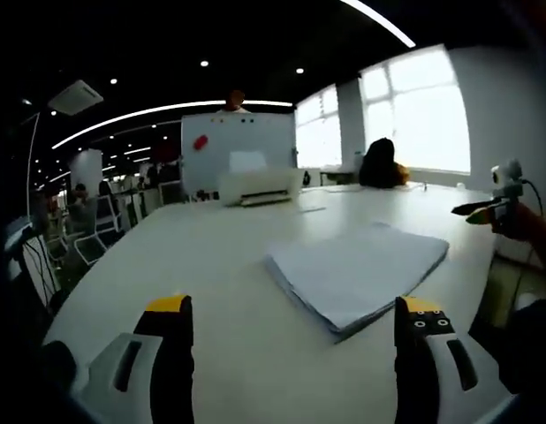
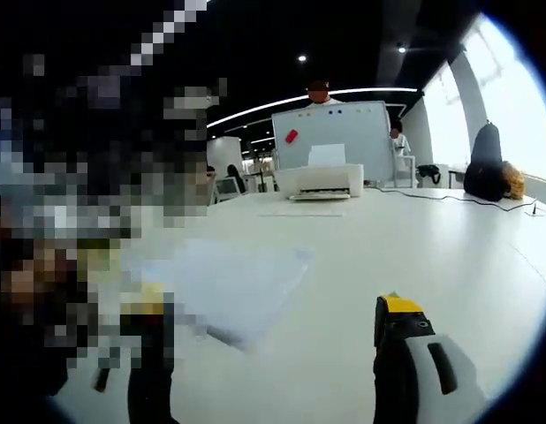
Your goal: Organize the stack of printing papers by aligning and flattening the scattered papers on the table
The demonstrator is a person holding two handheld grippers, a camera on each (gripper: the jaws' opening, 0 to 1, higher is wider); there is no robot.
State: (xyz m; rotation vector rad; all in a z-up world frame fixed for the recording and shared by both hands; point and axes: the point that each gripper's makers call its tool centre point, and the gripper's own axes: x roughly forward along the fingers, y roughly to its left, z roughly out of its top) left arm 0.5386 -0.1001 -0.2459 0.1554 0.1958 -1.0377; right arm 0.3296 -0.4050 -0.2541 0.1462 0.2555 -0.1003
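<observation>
The left gripper [image 1: 291,322], black-jawed with yellow tips, hung spread wide above the white table [image 1: 211,265], gripping nothing. The neat stack of white printing papers [image 1: 357,269] lay flat at about one o'clock beyond its jaws, apart from both tips. The right gripper [image 2: 277,314] was likewise spread, with the papers at eleven o'clock. No writing was legible on the white printer [image 1: 258,186] or whiteboard [image 1: 238,146].
</observation>
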